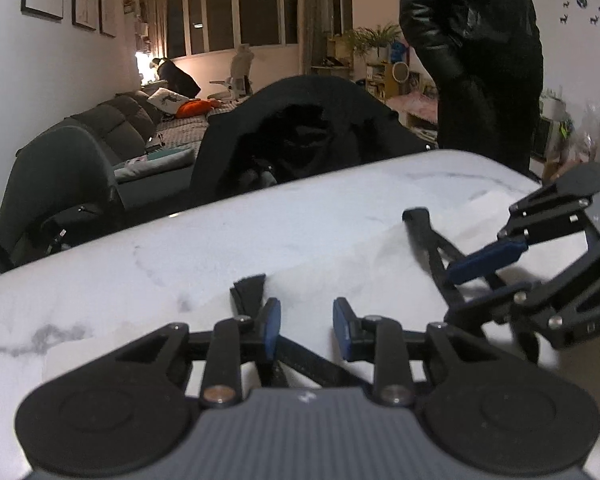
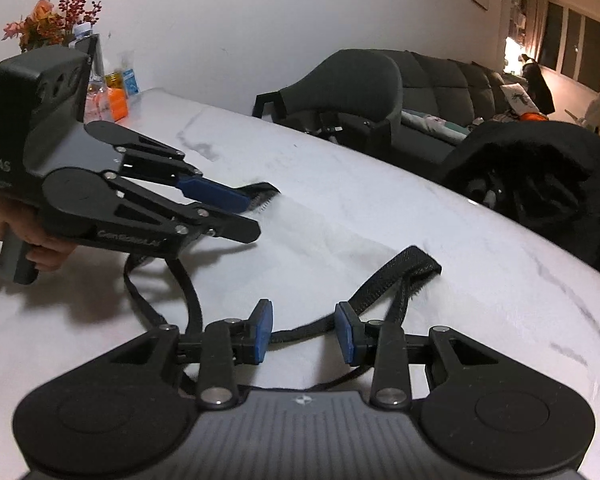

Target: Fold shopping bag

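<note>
The white shopping bag [image 1: 340,256] [image 2: 320,236] lies flat on the white marble table [image 1: 140,264] [image 2: 440,216]. Its black straps [image 1: 424,232] [image 2: 404,272] curl over it. In the left wrist view, my left gripper [image 1: 306,328] is open low over the bag's near edge, with a strap end [image 1: 248,288] by its left finger and a strap running under its fingers. My right gripper [image 2: 304,334] is open too, above a strap loop. Each tool shows in the other's view: the right gripper [image 1: 450,294] at the right, the left gripper [image 2: 252,218] at the left, held by a hand [image 2: 40,252].
A chair draped with a black jacket [image 1: 312,132] [image 2: 540,176] stands at the table's far edge. A person in a black coat [image 1: 480,60] stands beyond it. A grey chair [image 2: 352,80] and a sofa are to the side. Bottles and flowers [image 2: 112,92] occupy one table end.
</note>
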Demonstrator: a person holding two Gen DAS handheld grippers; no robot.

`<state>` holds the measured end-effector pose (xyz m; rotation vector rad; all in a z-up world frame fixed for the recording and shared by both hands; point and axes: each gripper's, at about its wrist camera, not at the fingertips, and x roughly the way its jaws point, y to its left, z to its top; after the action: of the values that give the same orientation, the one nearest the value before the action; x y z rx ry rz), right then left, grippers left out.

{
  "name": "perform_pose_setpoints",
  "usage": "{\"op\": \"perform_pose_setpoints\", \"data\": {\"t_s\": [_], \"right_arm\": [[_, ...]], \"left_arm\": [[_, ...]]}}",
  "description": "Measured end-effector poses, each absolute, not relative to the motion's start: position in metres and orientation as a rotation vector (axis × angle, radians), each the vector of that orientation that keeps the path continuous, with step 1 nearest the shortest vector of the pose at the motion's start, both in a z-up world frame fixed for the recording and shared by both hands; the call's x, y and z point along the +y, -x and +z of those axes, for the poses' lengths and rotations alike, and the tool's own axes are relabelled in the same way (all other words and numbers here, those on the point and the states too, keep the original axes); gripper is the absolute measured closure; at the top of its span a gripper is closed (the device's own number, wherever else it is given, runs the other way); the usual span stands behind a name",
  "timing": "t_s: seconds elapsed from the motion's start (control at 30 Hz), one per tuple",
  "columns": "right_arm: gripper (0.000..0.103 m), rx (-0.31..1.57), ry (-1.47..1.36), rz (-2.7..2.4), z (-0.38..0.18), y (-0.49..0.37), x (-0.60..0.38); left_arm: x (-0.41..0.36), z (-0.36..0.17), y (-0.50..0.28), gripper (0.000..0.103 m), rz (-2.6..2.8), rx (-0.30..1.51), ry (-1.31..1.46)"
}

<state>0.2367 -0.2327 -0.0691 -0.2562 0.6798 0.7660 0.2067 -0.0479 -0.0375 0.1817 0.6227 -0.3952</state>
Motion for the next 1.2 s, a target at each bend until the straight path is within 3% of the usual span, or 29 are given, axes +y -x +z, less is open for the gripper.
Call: {"op": "perform_pose_setpoints", "data": {"t_s": [0.37,1.1,1.2], "right_arm": [[0.064,0.632,0.254,0.723,-0.068,-0.227,-0.237],[0.064,0.650,0.308,0.655,-0.062,-0.210,-0.214],[0.063,0.648,0.256,0.611,-0.052,-0.199,-0.223]], "left_arm": [[-0.046,-0.037,-0.207,0.067,-0.382,0.648,-0.166],[-0.032,-0.031,-0.187,0.066,-0.402,0.716,-0.149],[-0.031,-0.024,-0.182,0.058,-0.396,0.715,-0.152]]}}
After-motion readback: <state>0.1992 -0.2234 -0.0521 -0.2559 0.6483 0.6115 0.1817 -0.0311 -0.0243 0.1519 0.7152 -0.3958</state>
